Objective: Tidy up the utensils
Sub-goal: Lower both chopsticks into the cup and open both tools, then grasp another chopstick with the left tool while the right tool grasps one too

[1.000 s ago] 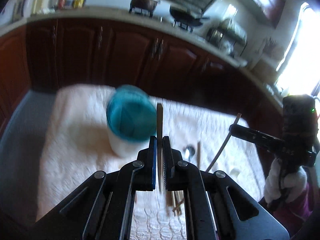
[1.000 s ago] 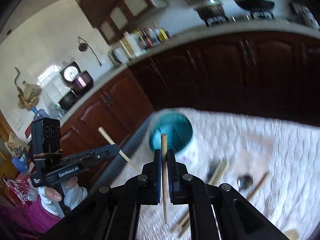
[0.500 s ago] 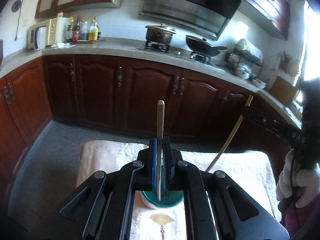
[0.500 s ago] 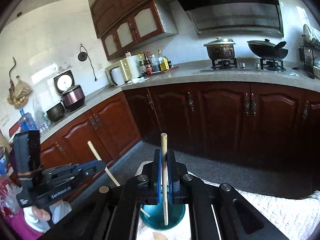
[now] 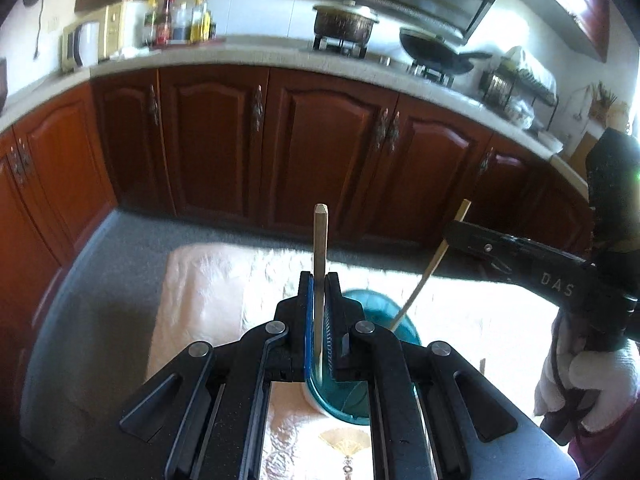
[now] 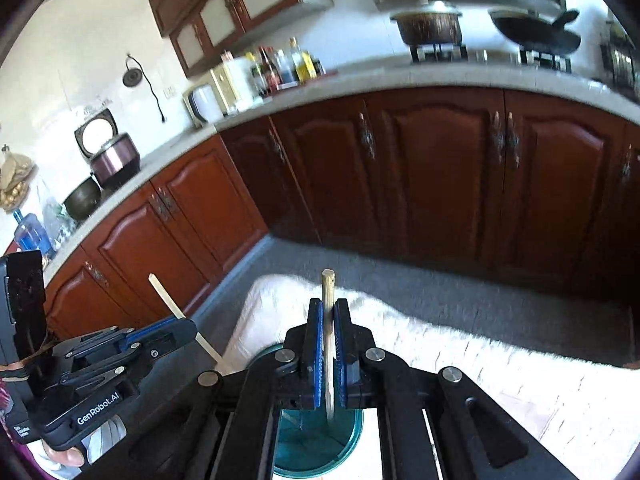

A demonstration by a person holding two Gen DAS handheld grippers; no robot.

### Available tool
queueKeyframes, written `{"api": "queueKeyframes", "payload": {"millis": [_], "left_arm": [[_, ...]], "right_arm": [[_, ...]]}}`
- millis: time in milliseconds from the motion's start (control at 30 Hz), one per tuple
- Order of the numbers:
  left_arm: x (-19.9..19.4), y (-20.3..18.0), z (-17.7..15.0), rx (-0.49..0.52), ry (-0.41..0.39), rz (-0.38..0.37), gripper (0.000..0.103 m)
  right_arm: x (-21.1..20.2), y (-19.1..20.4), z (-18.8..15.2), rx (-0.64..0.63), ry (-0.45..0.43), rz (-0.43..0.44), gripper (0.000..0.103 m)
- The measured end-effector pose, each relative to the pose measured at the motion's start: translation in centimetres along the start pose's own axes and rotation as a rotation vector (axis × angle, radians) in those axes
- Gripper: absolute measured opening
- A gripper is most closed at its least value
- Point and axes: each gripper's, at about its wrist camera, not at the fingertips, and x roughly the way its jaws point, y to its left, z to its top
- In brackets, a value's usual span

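Over a pale quilted cloth (image 5: 208, 292) on the grey floor, both handheld grippers hang above a teal plastic cup with a white outer wall (image 6: 316, 444). The left gripper (image 5: 319, 320) has its jaws closed tight on a slim wooden chopstick (image 5: 320, 264), which stands upright through the pads, its blunt end at twelve o'clock and its lower tip already inside the cup's rim at six. The right gripper (image 6: 328, 344) is likewise clamped on a second wooden chopstick (image 6: 329, 320), also upright, its lower end just over or just inside the cup's mouth; which of the two cannot be told.

From the left wrist view the right gripper's chopstick slants toward the cup's rim from two o'clock; from the right wrist view the left gripper's stick rises at ten o'clock.

The step in hand looks like dropping both sticks into the cup. Doing it well probably means keeping each stick near vertical, getting both tips below the rim before letting go, and releasing one at a time so the sticks do not knock each other or tip the light cup on the soft cloth.
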Motion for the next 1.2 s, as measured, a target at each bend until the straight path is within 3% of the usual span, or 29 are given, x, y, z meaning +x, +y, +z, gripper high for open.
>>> {"api": "queueKeyframes", "payload": {"millis": [100, 167, 233, 333, 633, 1000, 1200], "left_arm": [[0.8, 0.2, -0.6, -0.012, 0.017, 0.010, 0.004], [0.9, 0.3, -0.7, -0.024, 0.020, 0.019, 0.006], [1.0, 0.4, -0.7, -0.032, 0.028, 0.018, 0.013], [0.6, 0.4, -1.0, -0.039, 0.024, 0.019, 0.030], [-2.0, -0.8, -2.9, -0.034, 0.003, 0.013, 0.048], [-5.1, -4.8, -7.4, 0.037, -0.022, 0.017, 0.051], [-5.9, -7.0, -9.8, 0.072, -0.020, 0.000, 0.052]], "right_arm": [[1.0, -0.5, -0.4, 0.011, 0.018, 0.010, 0.005], [1.2, -0.8, -0.6, 0.010, 0.025, 0.000, 0.011], [1.1, -1.0, -1.0, 0.021, 0.029, 0.003, 0.034], [0.5, -0.9, -1.7, 0.033, 0.027, 0.010, 0.035], [-2.6, 0.3, -5.5, 0.034, 0.045, -0.023, 0.040], [-8.0, 1.9, -10.4, 0.025, 0.011, -0.122, 0.043], [-10.8, 0.9, -13.2, 0.047, 0.013, -0.163, 0.044]]}}
